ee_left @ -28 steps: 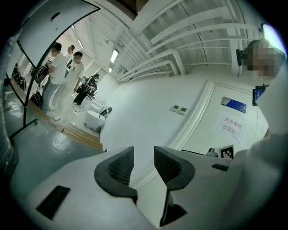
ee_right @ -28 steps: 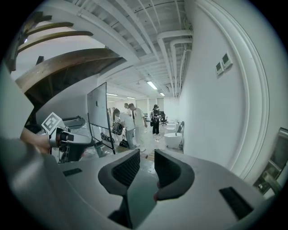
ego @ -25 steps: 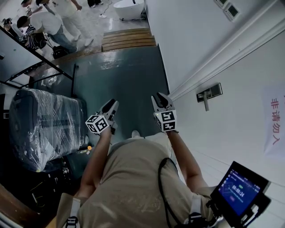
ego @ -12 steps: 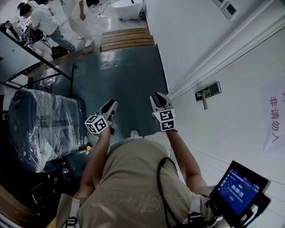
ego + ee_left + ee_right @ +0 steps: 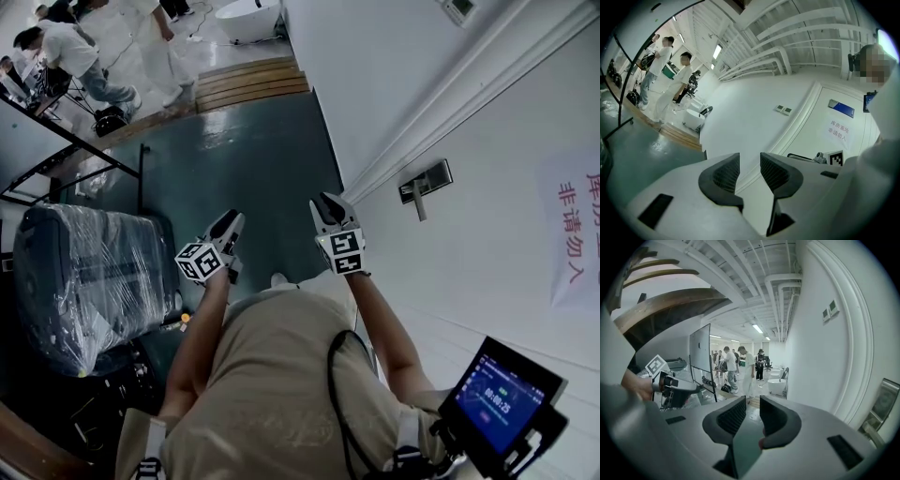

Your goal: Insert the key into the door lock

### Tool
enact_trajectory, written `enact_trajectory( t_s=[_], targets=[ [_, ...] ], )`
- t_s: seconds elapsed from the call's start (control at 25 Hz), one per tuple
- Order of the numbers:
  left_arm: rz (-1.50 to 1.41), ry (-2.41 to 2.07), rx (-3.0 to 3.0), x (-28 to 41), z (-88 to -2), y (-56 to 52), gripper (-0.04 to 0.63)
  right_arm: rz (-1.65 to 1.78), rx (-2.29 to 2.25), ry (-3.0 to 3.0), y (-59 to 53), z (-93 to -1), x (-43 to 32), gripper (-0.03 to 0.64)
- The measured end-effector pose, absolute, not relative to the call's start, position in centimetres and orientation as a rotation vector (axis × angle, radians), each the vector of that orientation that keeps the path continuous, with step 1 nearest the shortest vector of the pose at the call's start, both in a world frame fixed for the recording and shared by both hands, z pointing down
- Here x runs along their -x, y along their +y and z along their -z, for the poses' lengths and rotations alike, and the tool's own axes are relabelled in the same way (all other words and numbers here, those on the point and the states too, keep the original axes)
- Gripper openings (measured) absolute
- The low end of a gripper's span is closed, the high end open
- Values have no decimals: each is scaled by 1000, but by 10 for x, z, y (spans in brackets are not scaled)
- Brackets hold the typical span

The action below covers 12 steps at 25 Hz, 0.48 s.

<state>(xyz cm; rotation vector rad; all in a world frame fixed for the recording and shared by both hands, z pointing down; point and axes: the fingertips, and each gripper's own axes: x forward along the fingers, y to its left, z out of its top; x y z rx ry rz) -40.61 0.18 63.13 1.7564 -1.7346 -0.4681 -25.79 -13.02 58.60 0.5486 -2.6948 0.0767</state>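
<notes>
Door lock point(image 5: 427, 180) well right of the empty, slightly parted right hand-held gripper point(image 5: 328, 201).

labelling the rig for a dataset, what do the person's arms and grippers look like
Both the left gripper and right gripper have pale grey bodies, dark ribbed jaws, and a white cube printed with black square markers. The person wears a beige short-sleeved shirt, with a black cable looped across it.
</notes>
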Motion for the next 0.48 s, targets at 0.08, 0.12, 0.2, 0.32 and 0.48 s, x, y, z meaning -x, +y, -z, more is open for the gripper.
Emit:
enact_trajectory(
  t_s=[0.08, 0.12, 0.2, 0.32, 0.48],
  targets=[
    [451, -1724, -1769, 394, -628, -14, 145, -95, -572, -2705, -143, -581, 243, 86],
    [446, -1716, -1775, 388, -627, -21, 145, -101, -581, -2706, -148, -580, 236, 86],
    [441, -1699, -1788, 379, -628, -31, 144, -106, -592, -2705, -153, -581, 226, 86],
    [432, -1670, -1805, 373, -632, -40, 144, -104, -619, -2704, -158, -580, 220, 86],
    [415, -1631, -1828, 366, -634, -55, 145, -105, -664, -2711, -171, -575, 216, 86]
  ],
)
